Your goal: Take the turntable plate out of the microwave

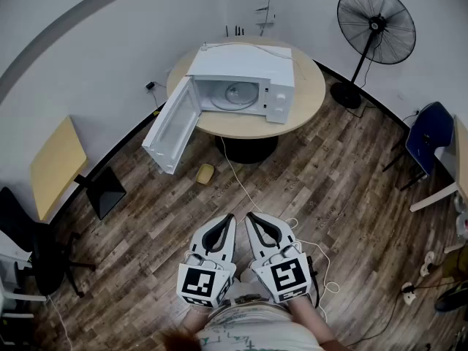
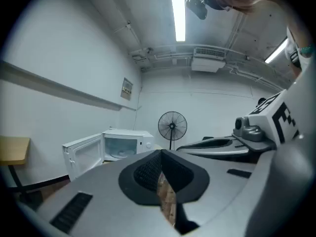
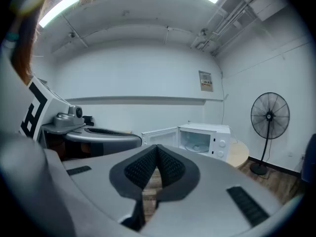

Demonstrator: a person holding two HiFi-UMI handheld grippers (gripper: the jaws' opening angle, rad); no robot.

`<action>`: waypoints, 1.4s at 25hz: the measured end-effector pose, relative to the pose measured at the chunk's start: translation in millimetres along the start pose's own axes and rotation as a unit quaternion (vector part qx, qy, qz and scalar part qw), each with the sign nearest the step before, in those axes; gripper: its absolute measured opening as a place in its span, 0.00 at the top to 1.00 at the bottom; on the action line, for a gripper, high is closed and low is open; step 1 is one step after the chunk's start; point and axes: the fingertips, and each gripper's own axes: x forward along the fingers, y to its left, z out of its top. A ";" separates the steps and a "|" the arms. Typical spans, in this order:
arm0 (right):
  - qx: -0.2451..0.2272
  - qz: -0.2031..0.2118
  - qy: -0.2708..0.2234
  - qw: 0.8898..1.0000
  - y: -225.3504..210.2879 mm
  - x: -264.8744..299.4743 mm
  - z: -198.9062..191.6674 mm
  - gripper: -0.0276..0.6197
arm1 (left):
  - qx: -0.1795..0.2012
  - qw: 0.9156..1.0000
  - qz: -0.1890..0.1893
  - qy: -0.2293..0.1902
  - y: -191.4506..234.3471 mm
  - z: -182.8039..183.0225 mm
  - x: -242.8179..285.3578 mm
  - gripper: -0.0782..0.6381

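The microwave [image 1: 241,79] stands on a round table [image 1: 311,97] in the upper middle of the head view, its door [image 1: 173,126] swung wide open toward the lower left. The turntable plate [image 1: 240,93] lies inside the oven on its floor, untouched. Both grippers are at the bottom centre of that view, side by side above the wooden floor [image 1: 351,218] and well apart from the table. The left gripper [image 1: 228,219] has its jaws pressed together with nothing between them, and so has the right gripper [image 1: 252,216]. A fan [image 1: 376,25] stands at the upper right beside the table. A small yellow thing [image 1: 205,173] lies on the floor below the door.
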 end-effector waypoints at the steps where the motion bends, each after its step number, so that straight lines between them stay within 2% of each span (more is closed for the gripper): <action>1: 0.001 -0.001 0.002 1.000 -0.3 0.3 0.6 0.97 | -0.002 1.000 0.000 0.000 1.5 0.3 -0.2 0.87; 10: 0.021 0.015 -0.025 0.999 -5.3 3.8 2.1 0.97 | -0.007 1.000 -0.005 0.006 0.2 -1.8 2.5 0.87; 16: 0.005 0.018 -0.019 1.000 -7.9 9.6 0.2 0.97 | 0.000 1.000 -0.005 0.007 3.0 0.0 12.0 0.87; 20: 0.013 0.016 -0.021 1.000 -15.2 20.8 7.9 0.97 | 0.001 1.000 -0.014 0.004 9.0 6.8 23.3 0.87; 31: 0.013 -0.014 -0.008 1.000 -56.6 99.9 21.8 0.97 | 0.006 0.999 -0.045 0.001 67.2 21.5 94.4 0.87; 35: 0.012 -0.028 -0.021 0.999 -76.8 135.5 33.3 0.97 | 0.004 0.998 -0.058 0.000 94.1 31.7 123.6 0.87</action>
